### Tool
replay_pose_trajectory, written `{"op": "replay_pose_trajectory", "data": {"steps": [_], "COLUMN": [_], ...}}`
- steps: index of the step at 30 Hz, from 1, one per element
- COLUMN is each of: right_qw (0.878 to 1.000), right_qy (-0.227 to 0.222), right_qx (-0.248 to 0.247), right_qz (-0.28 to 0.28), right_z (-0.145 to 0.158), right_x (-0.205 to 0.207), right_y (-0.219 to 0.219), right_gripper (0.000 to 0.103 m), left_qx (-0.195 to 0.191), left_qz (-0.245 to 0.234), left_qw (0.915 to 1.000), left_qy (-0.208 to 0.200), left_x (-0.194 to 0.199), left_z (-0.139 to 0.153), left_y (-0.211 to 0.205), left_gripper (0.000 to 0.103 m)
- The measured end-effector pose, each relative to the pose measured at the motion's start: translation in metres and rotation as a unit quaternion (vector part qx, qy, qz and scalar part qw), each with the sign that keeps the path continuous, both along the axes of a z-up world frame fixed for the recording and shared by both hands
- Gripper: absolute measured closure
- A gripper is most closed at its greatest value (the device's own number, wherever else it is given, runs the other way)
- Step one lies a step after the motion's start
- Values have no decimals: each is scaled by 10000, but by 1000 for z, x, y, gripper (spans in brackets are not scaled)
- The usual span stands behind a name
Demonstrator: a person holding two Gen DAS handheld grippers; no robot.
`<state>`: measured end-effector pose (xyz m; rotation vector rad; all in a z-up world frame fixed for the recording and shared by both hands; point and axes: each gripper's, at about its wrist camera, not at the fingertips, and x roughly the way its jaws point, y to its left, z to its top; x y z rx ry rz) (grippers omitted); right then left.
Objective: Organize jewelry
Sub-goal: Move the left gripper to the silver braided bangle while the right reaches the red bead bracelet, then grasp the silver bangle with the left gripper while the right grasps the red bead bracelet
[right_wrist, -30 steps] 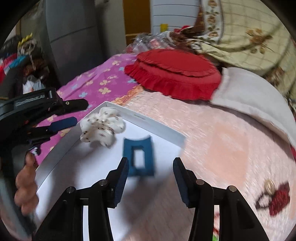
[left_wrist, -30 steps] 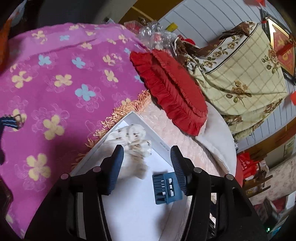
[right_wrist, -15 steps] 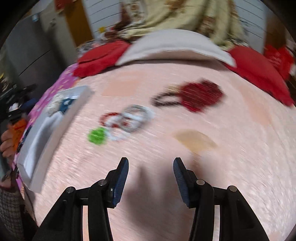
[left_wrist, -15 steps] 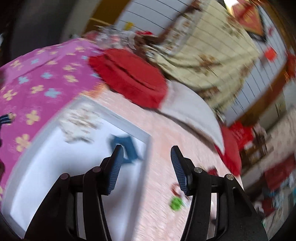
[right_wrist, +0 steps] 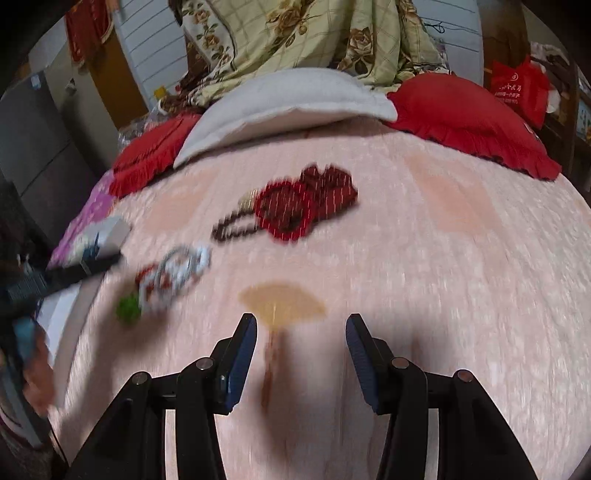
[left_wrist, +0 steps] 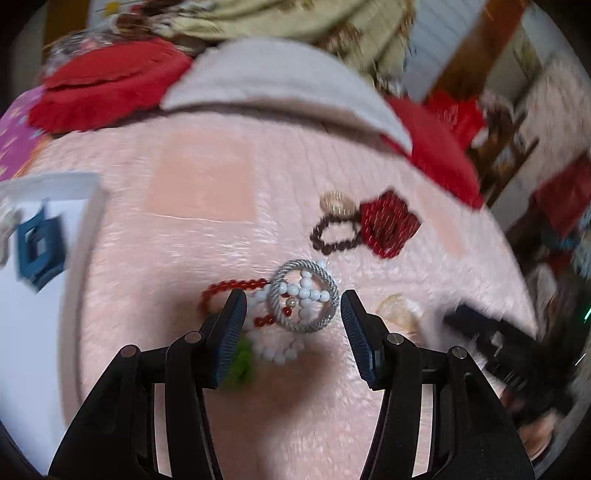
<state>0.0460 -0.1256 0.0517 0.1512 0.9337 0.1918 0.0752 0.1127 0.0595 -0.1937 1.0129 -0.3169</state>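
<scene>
On the pink bedspread lies a pile of jewelry: a silver twisted ring over white and red bead bracelets, with a green pom-pom. My left gripper is open just in front of the pile, empty. Farther back lie a dark bead bracelet and a red beaded piece. An amber fan-shaped hairpin lies just ahead of my open, empty right gripper. A white tray at the left holds a blue hair clip.
Red ruffled cushions, a white pillow and a floral quilt lie at the back of the bed. The left gripper's arm shows at the left in the right wrist view.
Both grippers have swung right from the white tray to the loose jewelry. The left now hovers at the ring and bead pile; the right is at the amber hairpin.
</scene>
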Motion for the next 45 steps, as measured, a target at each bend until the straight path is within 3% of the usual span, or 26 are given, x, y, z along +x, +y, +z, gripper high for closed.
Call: {"op": "replay_pose_trajectory", "data": {"steps": [5,6,7,9,11,12,14,21,23,27,30,32,33,34,40,45], "right_qw": [9996,9993,9990,9981,9972,9963,9936,9925,9929,9928,9951,9962,9968,9972,9987,9993], "right_qy": [121,198,261,354,463,573,701,776,801,840,710,539,416,289,25,-40], "right_qx": [237,301,345,483,550,598,861,945,881,799,383,163,100,83,98,21], "right_qz": [-32,-41,-87,-176,-214,-211,-208,-1,17,-294,-577,-661,-677,-692,-493,-363], "right_z": [-1,-4,-7,-13,-19,-22,-25,-21,-21,-21,-17,-11,-6,-2,8,4], "right_x": [67,82,91,109,122,126,123,54,32,-14,-38,-51,-56,-61,-78,-74], "right_y": [2,4,6,7,10,11,8,-12,-21,-53,-71,-76,-77,-79,-70,-59], "right_gripper": [55,55,55,55,71,89,92,93,93,92,85,68,54,52,52,53], "left_qx": [356,374,398,345,323,310,189,-369,-289,493,283,91,-3,-95,-673,-765], "left_qz": [-197,-235,-276,-407,-561,-657,-834,-1164,-1225,-916,-555,-296,-177,-73,-226,-599], "left_qw": [9989,9987,9984,9979,9973,9966,9956,9913,9910,9942,9978,9994,9998,9999,9975,9953], "left_qy": [230,256,284,358,353,386,385,486,445,257,249,147,95,42,48,50], "left_x": [25,28,30,29,23,20,8,-55,-72,-102,-112,-114,-117,-117,-117,-122], "left_z": [-21,-24,-25,-28,-27,-26,-20,-3,-1,-7,-8,-7,-7,-8,-21,-27], "left_y": [-20,-22,-24,-27,-31,-35,-40,-38,-39,-29,-1,18,28,33,35,16], "left_gripper": [51,58,77,83,95,95,95,95,95,95,94,89,80,71,67,67]}}
